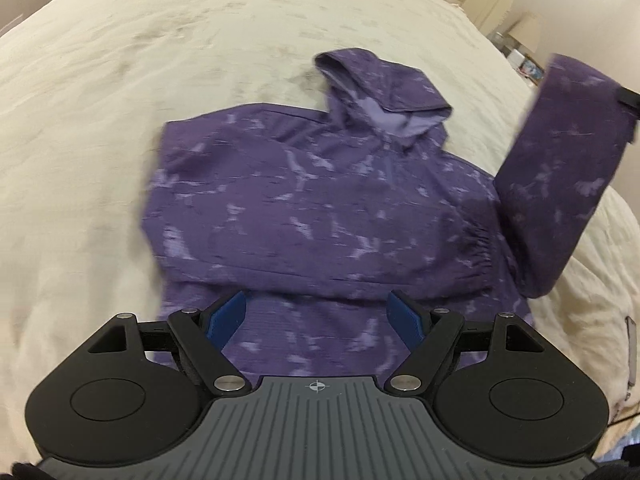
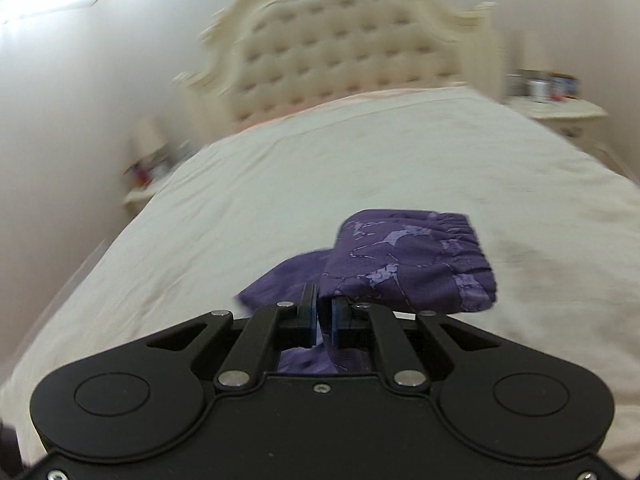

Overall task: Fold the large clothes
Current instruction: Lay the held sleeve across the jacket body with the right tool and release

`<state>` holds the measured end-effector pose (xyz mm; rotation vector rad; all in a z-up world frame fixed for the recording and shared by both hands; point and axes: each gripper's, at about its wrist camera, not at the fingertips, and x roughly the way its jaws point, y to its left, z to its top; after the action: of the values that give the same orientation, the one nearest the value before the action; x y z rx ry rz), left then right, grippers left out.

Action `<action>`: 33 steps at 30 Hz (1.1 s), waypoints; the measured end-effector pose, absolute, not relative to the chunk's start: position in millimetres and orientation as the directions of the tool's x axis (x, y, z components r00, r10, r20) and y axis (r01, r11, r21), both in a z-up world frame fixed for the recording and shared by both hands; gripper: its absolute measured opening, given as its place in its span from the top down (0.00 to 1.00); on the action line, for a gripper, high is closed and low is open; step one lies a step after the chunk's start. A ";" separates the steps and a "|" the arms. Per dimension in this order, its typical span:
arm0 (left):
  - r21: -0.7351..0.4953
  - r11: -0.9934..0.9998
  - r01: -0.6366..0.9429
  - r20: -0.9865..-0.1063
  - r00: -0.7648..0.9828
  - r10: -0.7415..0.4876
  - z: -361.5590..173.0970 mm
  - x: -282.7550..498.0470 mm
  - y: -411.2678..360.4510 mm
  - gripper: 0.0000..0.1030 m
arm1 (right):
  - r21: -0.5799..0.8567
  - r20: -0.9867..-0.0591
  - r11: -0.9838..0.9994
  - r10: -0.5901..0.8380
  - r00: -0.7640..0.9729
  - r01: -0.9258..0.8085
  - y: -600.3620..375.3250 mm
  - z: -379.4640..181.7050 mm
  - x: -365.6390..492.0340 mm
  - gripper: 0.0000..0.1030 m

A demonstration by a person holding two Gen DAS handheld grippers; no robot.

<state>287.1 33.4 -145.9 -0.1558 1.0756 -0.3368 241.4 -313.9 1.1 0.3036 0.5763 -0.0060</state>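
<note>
The hoodie (image 1: 320,208) lies on the bed cover (image 1: 120,80), its hood (image 1: 380,96) toward the headboard (image 2: 344,52). At its right side, the sleeve (image 1: 560,172) is lifted above the cover, its cuff pinched in the right gripper (image 2: 323,312). The left gripper (image 1: 318,312) hangs over the hem, fingers apart.

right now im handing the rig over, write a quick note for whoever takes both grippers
Left gripper: open, empty, hovering over the hem of the purple hooded jacket.
Right gripper: shut on the sleeve, which it holds lifted off the bed.
The jacket lies flat on the bed, hood pointing away. The other sleeve looks already folded across the body.
Left to do: lay the raised sleeve over the body, then probably fold the body up and tuck in the hood.
</note>
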 end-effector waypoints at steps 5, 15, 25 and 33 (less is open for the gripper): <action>-0.280 0.945 0.172 -0.839 0.434 -0.327 -148.0 294.8 63.3 0.26 | 0.284 -0.596 0.959 0.196 0.779 -0.025 -251.8 -41.5 263.6 0.88; -0.311 0.940 0.138 -0.840 0.422 -0.340 -153.0 308.6 96.6 0.26 | 0.234 -0.724 0.960 0.276 0.632 -0.151 -158.5 -112.2 275.5 0.86; -0.413 0.892 0.183 -0.801 0.393 -0.452 -158.3 339.2 71.5 0.26 | 0.193 -0.803 0.974 0.228 0.550 -0.122 -155.8 -140.5 243.8 0.49; -0.328 0.932 0.152 -0.869 0.338 -0.361 -198.6 375.5 34.9 0.27 | 0.179 -0.839 0.984 0.158 0.520 -0.010 -206.8 -158.2 213.8 0.49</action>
<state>375.5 34.9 -198.6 -0.2019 1.1812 -0.3367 213.8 -206.8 -158.2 0.1589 1.0198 0.1015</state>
